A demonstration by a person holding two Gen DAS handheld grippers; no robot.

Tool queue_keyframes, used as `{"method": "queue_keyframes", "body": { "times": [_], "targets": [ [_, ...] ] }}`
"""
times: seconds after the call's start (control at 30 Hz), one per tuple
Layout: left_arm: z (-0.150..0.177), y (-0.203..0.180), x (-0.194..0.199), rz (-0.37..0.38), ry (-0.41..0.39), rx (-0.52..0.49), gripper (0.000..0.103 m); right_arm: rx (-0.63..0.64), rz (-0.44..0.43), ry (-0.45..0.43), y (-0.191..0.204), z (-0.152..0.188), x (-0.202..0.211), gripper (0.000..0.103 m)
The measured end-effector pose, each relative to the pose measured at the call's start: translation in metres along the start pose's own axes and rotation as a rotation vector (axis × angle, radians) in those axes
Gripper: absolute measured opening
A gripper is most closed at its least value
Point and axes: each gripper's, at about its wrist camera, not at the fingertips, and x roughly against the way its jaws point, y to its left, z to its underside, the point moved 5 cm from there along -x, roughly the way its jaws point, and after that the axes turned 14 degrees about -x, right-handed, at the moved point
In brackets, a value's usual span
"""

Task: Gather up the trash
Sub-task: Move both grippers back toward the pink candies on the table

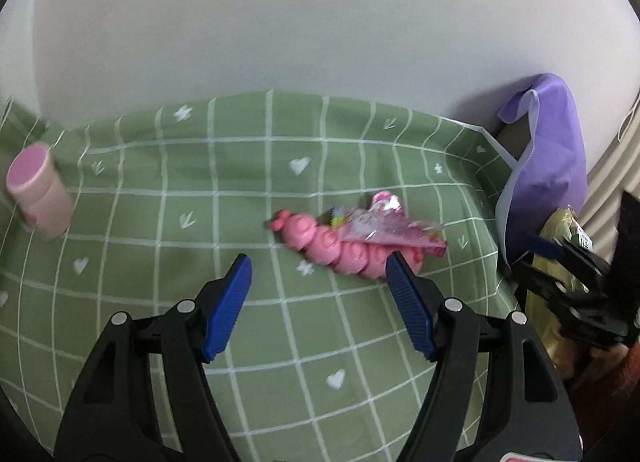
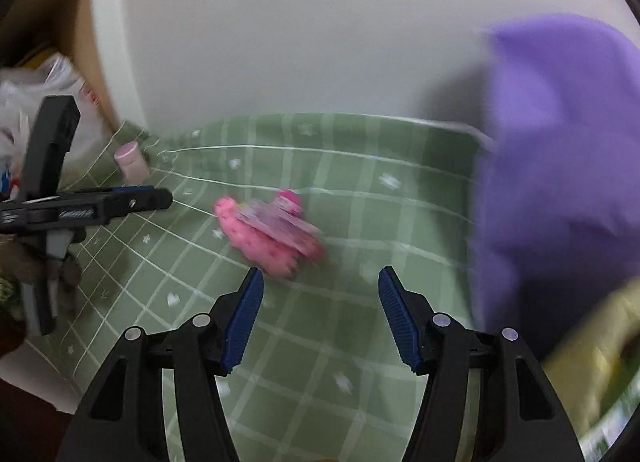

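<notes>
The bench [image 1: 280, 342] wears a green checked cloth [image 1: 140, 282]. On it lie a pink caterpillar toy [image 1: 320, 246] under a pink wrapper [image 1: 392, 228], a pink cylinder [image 1: 38, 192], and a purple bag [image 1: 548, 158] at the right edge.

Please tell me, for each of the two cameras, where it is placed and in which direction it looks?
Left wrist: on the left gripper, jaws open; looks forward over the green checked cloth toward the wall; the right gripper shows at right.
Right wrist: on the right gripper, jaws open; same direction; the left gripper shows at left.
Shared: pink toy under a wrapper, pink cup, purple bag.
</notes>
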Motion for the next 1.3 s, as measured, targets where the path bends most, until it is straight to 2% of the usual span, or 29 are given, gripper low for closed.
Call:
{"method": "queue_keyframes", "body": {
  "times": [0.07,0.13,0.23,0.3,0.37,0.47,0.57,0.73,0.87,0.97,1.03,1.1,1.17,1.23,1.3],
  "targets": [
    [0.011,0.006,0.005,0.000,0.018,0.013,0.066,0.048,-0.040,0.017,0.017,-0.011,-0.026,0.057],
    [0.024,0.011,0.013,-0.006,0.039,0.015,0.066,0.098,-0.034,0.042,0.025,-0.020,-0.056,0.057],
    [0.041,0.017,0.025,-0.008,0.061,0.021,0.066,0.125,-0.019,0.108,0.025,-0.027,-0.094,0.047],
    [0.049,0.021,0.032,-0.012,0.067,0.027,0.066,0.140,-0.018,0.139,0.026,-0.027,-0.108,0.045],
    [0.054,0.026,0.036,-0.014,0.067,0.043,0.066,0.146,-0.028,0.188,0.026,-0.021,-0.116,0.038],
    [0.055,0.030,0.038,-0.010,0.054,0.068,0.066,0.100,-0.051,0.242,0.017,-0.011,-0.115,0.022],
    [0.050,0.027,0.030,0.002,0.051,0.067,0.066,0.029,-0.064,0.229,0.004,-0.002,-0.094,0.011],
    [0.038,-0.003,0.007,0.070,0.064,0.009,0.066,-0.137,-0.058,0.176,-0.024,0.023,-0.042,0.007],
    [0.024,-0.041,-0.015,0.145,0.082,-0.058,0.066,-0.236,-0.052,0.169,-0.040,0.058,-0.006,0.007],
    [0.015,-0.073,-0.028,0.209,0.099,-0.102,0.066,-0.251,-0.006,0.144,-0.045,0.082,0.015,0.007],
    [0.013,-0.092,-0.032,0.254,0.110,-0.135,0.066,-0.298,-0.033,0.141,-0.050,0.095,0.027,0.007],
    [0.014,-0.102,-0.033,0.254,0.123,-0.161,0.066,-0.336,-0.131,0.131,-0.046,0.103,0.037,0.008],
    [0.017,-0.101,-0.032,0.239,0.128,-0.153,0.066,-0.325,-0.120,0.104,-0.038,0.106,0.042,0.010],
    [0.019,-0.095,-0.024,0.222,0.123,-0.123,0.066,-0.286,-0.107,0.088,-0.027,0.107,0.045,0.023],
    [0.022,-0.088,-0.015,0.198,0.113,-0.108,0.066,-0.269,-0.131,0.080,-0.020,0.109,0.051,0.050]
  ]
}}
